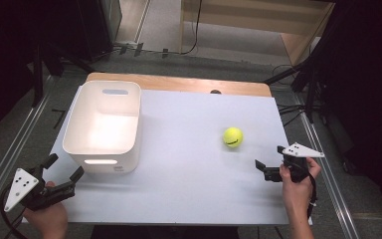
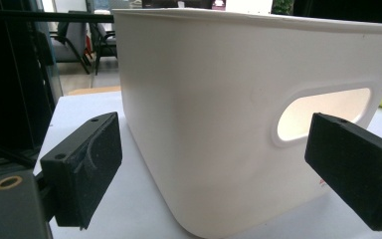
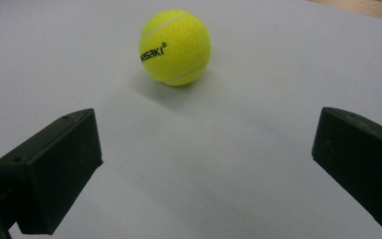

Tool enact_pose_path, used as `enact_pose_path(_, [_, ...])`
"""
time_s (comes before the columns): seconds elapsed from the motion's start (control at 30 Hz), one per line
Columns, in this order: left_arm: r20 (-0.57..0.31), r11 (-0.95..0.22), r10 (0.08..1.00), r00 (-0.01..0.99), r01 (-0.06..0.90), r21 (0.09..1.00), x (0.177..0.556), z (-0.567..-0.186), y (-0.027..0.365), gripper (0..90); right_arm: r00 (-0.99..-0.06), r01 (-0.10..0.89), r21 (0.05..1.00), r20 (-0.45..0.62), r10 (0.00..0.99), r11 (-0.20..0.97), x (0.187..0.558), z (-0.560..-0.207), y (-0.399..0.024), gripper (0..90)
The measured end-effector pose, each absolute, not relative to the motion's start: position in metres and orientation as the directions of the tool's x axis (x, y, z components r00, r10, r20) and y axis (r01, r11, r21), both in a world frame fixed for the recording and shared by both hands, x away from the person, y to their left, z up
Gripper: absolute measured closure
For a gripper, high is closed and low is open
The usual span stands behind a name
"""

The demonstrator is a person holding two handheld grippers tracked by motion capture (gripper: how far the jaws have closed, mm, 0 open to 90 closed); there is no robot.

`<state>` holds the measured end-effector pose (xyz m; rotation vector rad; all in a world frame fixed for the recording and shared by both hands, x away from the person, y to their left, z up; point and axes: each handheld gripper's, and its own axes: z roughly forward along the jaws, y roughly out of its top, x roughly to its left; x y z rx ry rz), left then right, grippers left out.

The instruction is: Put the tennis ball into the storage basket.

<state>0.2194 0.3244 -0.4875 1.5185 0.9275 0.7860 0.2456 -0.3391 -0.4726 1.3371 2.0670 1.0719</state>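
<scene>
Right tool (image 1: 268, 168), jaws wide apart, empty, faces tennis ball (image 1: 233, 137) lying just ahead on counter (image 1: 189, 164); left tool (image 1: 62, 172), also spread empty, farther off beside white bin (image 1: 104, 124).

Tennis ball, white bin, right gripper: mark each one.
tennis ball (image 3: 175, 47), right gripper view, middle of its felt.
white bin (image 1: 74, 130), high view, left rim.
right gripper (image 1: 270, 160), high view, midway between the open fingertips.

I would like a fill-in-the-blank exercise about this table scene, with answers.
1. The tennis ball is coloured ____.
2. The white bin holds ____.
3. The right gripper points at the ____, jaws open.
4. The left gripper faces the bin's ____ cutout.

Answers: yellow; nothing; ball; handle
</scene>
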Motion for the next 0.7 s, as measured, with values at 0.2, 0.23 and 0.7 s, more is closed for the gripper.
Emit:
enact_pose_path(0.2, [-0.012, -0.057, 0.885, 0.466, 0.135, 0.989, 0.219, -0.487, 0.324, 7.8, -0.443, 0.573, 0.781, 0.043, 0.895, 0.246, 0.258, -0.468, -0.332, 0.0])
enact_pose_path(0.23, [-0.011, -0.058, 0.885, 0.465, 0.135, 0.989, 0.219, -0.487, 0.325, 7.8, -0.443, 0.573, 0.781, 0.043, 0.895, 0.246, 0.258, -0.468, -0.332, 0.0])
enact_pose_path(0.7, [-0.009, -0.059, 0.887, 0.462, 0.132, 0.989, 0.219, -0.487, 0.325, 7.8, -0.497, 0.603, 0.734, 0.040, 0.867, 0.312, 0.288, -0.461, -0.312, 0.0])
